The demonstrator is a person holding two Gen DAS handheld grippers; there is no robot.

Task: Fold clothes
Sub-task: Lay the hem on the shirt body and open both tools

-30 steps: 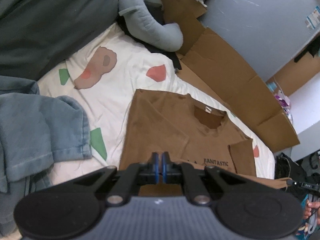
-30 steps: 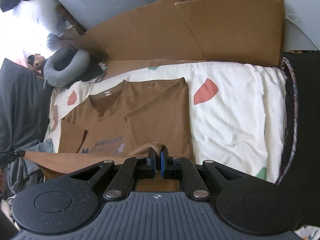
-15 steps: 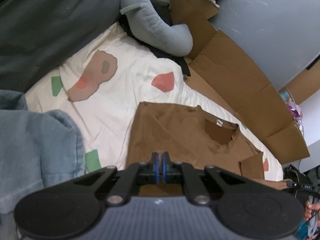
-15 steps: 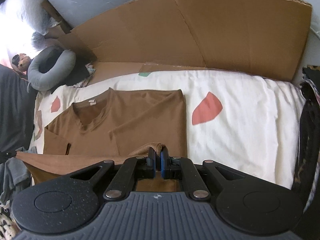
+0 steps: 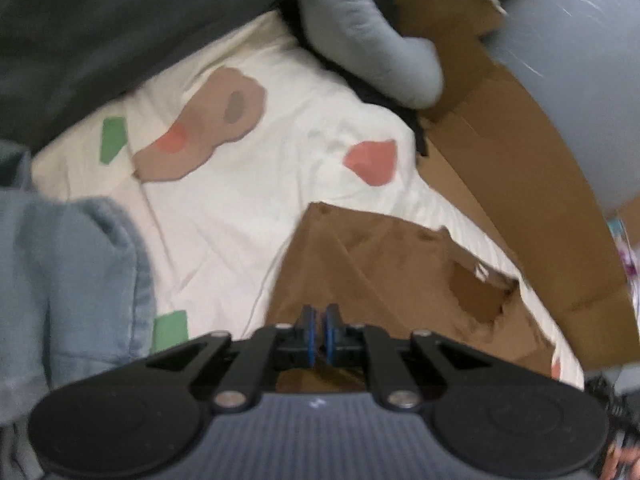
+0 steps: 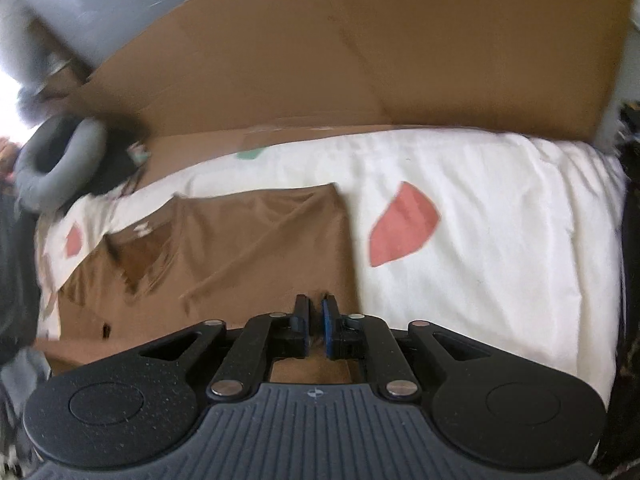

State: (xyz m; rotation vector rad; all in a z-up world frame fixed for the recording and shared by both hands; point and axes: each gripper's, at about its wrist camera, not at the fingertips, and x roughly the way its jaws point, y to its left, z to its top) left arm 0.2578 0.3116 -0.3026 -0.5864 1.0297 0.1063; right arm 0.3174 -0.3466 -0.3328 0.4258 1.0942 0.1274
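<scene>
White patterned bedding (image 6: 500, 208) bears a brown shirt (image 6: 256, 240); both tools (image 5: 319, 334) (image 6: 315, 330) opening narrowly.

No text or label can be read anywhere; both views are blurred.

Soft daylight, blown-out glare at the right view's left edge; both fisheye views motion-blurred, corners vignetted.

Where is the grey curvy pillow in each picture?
Left wrist view: the grey curvy pillow is at the top, right of the middle, on the bed's far corner by the cardboard.
Right wrist view: the pillow is at the left edge, curled in a ring.
Shared landmark: the brown T-shirt on the white sheet, in front of each claw.
</scene>
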